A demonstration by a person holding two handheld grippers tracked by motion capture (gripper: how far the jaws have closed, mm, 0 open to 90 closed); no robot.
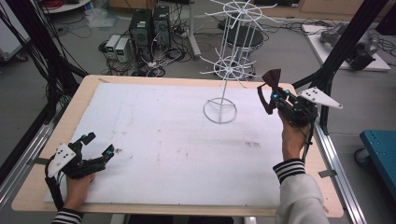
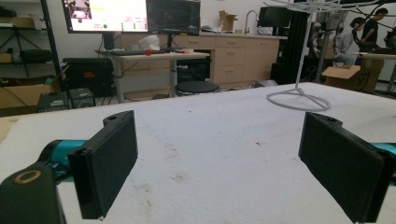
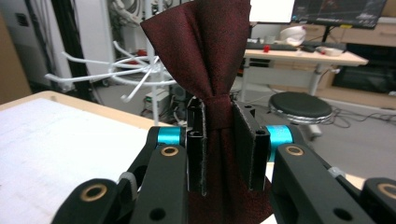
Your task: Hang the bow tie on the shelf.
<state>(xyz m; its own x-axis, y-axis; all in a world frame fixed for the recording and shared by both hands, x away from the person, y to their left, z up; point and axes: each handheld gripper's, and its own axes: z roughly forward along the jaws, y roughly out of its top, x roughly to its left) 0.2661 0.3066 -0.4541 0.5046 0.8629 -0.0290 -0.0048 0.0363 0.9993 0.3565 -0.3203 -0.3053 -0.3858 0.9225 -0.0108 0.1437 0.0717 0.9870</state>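
Both tongs are black, hinged tools with teal pivots and flat, rough-faced rectangular pads. At the right edge of the table, the right gripper (image 1: pixel 274 95) is raised above the surface and clamped tight on a dark red bow tie (image 1: pixel 269 88). In the right gripper view the two pads squeeze the bow tie (image 3: pixel 212 70) at its narrow knot, so one pleated, finely woven wing fans out above the jaws and the other hangs below them. The cloth has a slight sheen and sharp folds. Near the table's front left corner, the left gripper (image 1: pixel 98 145) rests low with its jaws spread wide and nothing between them; the left gripper view shows its two pads (image 2: pixel 109 158) well apart over bare white surface. One white wire rack (image 1: pixel 223 70) stands at the far middle of the table: a thin upright post on a ring base, carrying two tiers of radiating hooked arms. The bow tie sits just beside the rack's lower tier, to its right, without touching it. A wooden table (image 1: pixel 84 93) with rounded corners carries a matte white sheet (image 1: pixel 163 140), faintly smudged with grey marks.
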